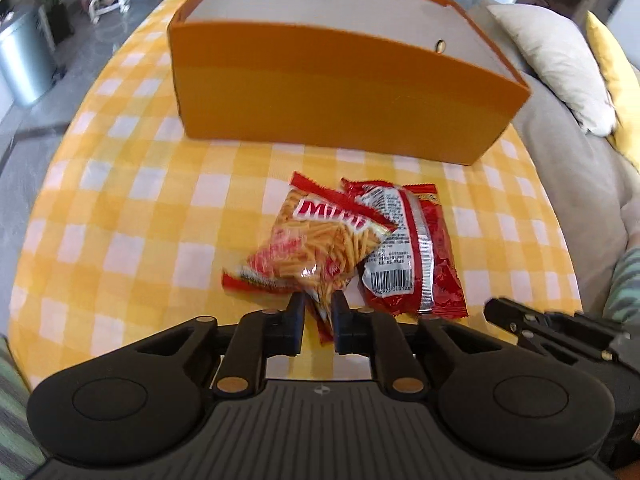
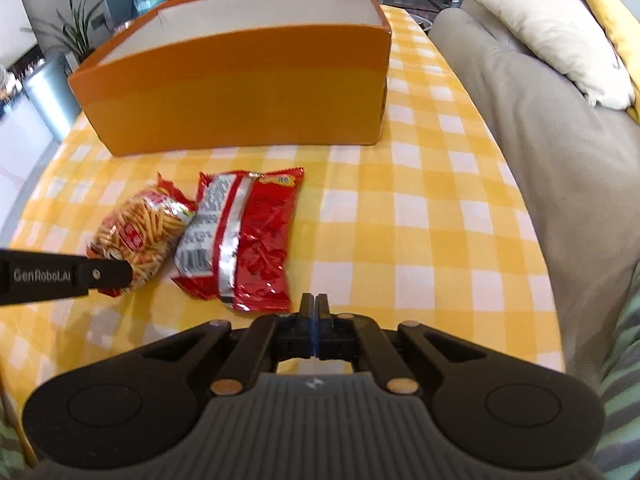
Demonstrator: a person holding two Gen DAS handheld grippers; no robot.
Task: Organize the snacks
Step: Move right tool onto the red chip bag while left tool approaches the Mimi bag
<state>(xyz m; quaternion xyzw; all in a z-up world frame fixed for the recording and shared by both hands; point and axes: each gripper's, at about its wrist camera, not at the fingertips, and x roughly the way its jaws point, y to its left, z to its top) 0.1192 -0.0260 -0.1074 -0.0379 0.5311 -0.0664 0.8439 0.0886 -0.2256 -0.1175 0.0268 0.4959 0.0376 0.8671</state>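
Red fries packet [image 1: 320,248] pinched at its corner by left tongs [image 1: 318,312], seam visible only there; right tongs [image 2: 315,306] clenched, empty.

Grey sofa [image 2: 540,128], cream cushion [image 2: 548,40], potted plant [image 2: 76,36]

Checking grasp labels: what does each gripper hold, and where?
Left gripper pinches the stick-snack bag by its near corner. Right gripper is shut, empty.
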